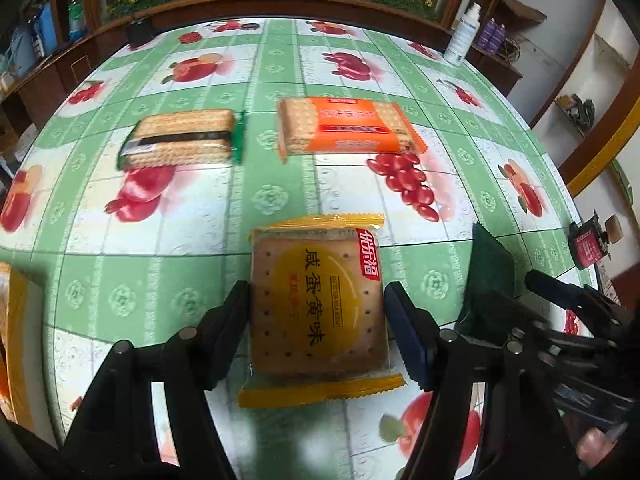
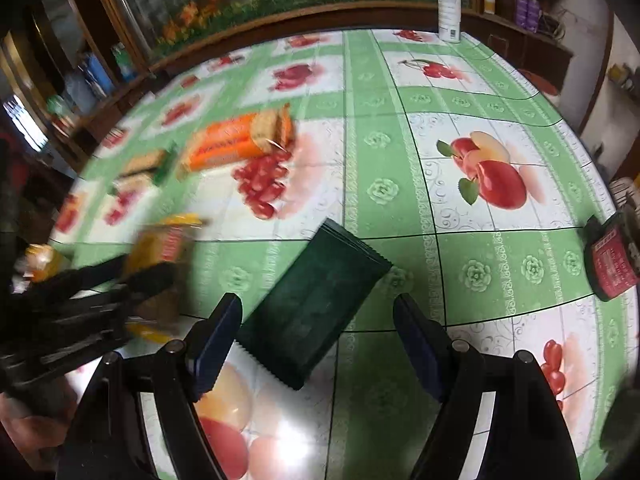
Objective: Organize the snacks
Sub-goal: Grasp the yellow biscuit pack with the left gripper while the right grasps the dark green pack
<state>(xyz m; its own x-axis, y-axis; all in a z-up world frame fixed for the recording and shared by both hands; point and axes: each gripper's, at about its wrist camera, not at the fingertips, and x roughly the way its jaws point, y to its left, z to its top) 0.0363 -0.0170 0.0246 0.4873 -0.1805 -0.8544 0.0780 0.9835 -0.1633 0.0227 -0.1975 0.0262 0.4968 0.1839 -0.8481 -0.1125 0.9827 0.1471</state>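
A yellow salted-egg cracker packet (image 1: 320, 304) lies flat on the fruit-print tablecloth (image 1: 160, 240). My left gripper (image 1: 318, 286) straddles it, with both pads pressed on its long sides. In the right wrist view a dark green packet (image 2: 316, 308) lies slanted between the fingers of my right gripper (image 2: 318, 298). That gripper is open: its right finger stands clear of the packet and its left finger is close to one corner. The green packet (image 1: 490, 272) also shows just right of the yellow one. The yellow packet (image 2: 168, 244) appears blurred at the left of the right wrist view.
An orange cracker pack (image 1: 344, 124) and a green-ended cracker pack (image 1: 184, 136) lie side by side farther back. A red packet (image 2: 612, 260) sits by the table's right edge. A white spray bottle (image 2: 449, 4) stands at the far rim. A dark wooden cabinet lines the back.
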